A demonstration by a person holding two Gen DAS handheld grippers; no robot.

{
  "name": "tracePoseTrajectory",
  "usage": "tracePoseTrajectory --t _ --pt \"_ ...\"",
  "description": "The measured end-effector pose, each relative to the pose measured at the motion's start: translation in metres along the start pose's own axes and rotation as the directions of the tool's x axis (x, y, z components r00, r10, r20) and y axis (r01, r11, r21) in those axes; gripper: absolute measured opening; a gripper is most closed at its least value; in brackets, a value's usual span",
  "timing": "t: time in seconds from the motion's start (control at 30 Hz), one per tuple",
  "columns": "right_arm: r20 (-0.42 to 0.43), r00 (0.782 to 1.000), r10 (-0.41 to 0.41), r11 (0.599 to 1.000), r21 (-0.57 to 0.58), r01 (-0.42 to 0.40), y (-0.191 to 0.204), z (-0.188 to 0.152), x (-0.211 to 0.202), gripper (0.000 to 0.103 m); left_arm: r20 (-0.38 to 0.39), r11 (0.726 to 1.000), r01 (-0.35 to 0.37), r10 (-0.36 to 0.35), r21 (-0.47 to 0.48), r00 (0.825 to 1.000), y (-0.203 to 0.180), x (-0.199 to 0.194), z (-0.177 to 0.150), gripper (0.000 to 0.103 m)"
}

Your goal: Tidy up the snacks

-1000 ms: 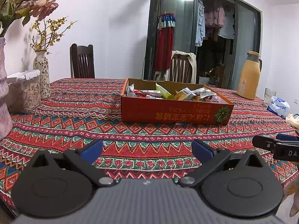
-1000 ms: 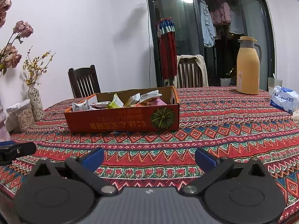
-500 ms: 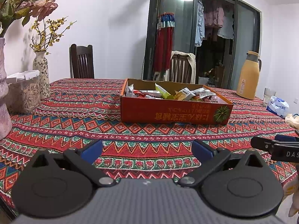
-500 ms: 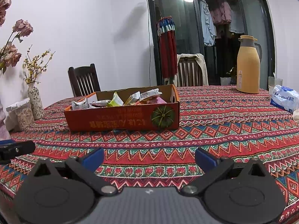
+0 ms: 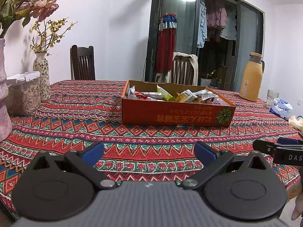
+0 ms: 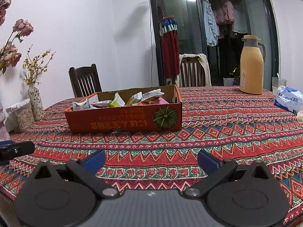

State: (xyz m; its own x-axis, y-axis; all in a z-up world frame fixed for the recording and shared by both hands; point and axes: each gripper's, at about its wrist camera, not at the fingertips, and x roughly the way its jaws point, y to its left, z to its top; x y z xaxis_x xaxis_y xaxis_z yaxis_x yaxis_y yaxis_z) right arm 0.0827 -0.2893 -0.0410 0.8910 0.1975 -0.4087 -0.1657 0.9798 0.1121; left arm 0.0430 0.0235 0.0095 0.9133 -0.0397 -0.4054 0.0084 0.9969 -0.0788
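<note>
Snacks (image 5: 166,94) in crinkled foil and paper wrappers, white, green, yellow and red, lie heaped in a shallow orange cardboard box (image 5: 176,114) with upside-down yellow lettering and a green pumpkin picture on its near wall. The box sits mid-tabletop, at 12 o'clock from the left claw (image 5: 149,152) and at about 11 o'clock from the right claw (image 6: 151,159). Both claws are released, blue-padded fingers spread wide, grasping nothing, and hover over the near edge of the tabletop (image 5: 75,117), which is covered in a red zigzag-patterned cloth. Bare cloth lies between each claw and the box.

In the left wrist view, a clear lidded container of pale seeds (image 5: 24,94) and a speckled ceramic vase with yellow blossoms (image 5: 41,75) stand at 10 o'clock. A tall yellow thermos jug (image 5: 251,79) stands at 2 o'clock, with a white and blue tissue pack (image 5: 281,107) nearer and further right. The tip of the right claw shows at 3 o'clock. Two dark wooden chairs (image 5: 82,63) stand behind the tabletop, one draped with pale cloth.
</note>
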Motion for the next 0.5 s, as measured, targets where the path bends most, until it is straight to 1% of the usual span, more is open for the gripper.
tracePoseTrajectory --t 0.5 --pt "-0.002 1.0 0.001 1.0 0.0 -0.001 0.0 0.0001 0.0005 0.103 0.001 1.0 0.002 -0.002 0.002 1.0 -0.0009 -0.0001 -0.0001 0.103"
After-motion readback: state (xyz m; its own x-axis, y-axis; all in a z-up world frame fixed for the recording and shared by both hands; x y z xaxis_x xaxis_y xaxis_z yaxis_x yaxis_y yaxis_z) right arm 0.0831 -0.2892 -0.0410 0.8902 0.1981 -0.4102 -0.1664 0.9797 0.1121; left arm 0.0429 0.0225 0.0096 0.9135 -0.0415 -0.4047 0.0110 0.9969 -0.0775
